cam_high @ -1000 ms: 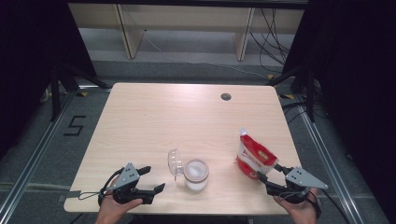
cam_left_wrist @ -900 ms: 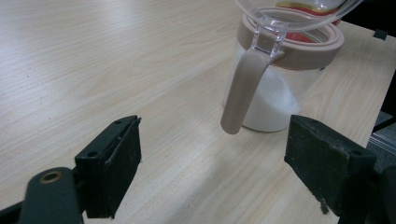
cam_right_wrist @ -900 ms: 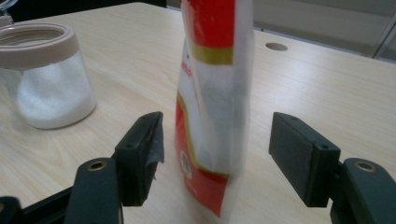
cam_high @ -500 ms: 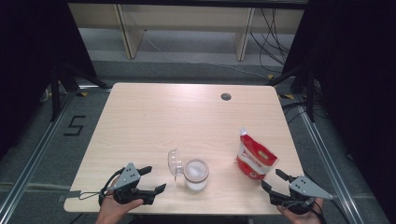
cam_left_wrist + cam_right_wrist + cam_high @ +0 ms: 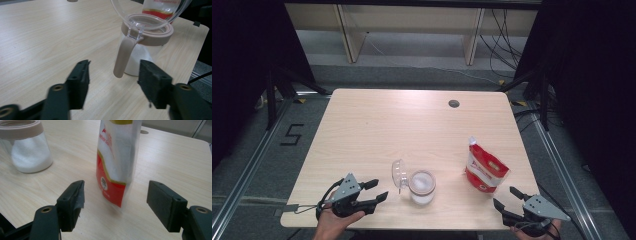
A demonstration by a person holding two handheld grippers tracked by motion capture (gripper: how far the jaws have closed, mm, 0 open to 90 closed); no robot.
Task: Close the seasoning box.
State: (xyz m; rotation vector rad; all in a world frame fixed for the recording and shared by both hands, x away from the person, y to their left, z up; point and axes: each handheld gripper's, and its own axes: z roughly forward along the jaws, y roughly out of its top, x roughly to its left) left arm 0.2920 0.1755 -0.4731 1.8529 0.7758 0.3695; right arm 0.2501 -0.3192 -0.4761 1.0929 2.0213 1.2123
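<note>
The table (image 5: 377, 130) is pale wood with a small dark hole (image 5: 454, 103) near 12 o'clock; a red-and-white pouch (image 5: 483, 169) stands upright toward 4 o'clock; a clear jar (image 5: 422, 186) of white powder sits near 6 o'clock, its hinged lid (image 5: 398, 174) flipped open; the left claw (image 5: 373, 190) at 7 o'clock is spread, empty; the right claw (image 5: 507, 199) at 5 o'clock is spread just short of the pouch.

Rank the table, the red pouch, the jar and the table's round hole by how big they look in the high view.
1. table
2. red pouch
3. jar, smaller than the pouch, though its open lid adds to it
4. round hole
</note>
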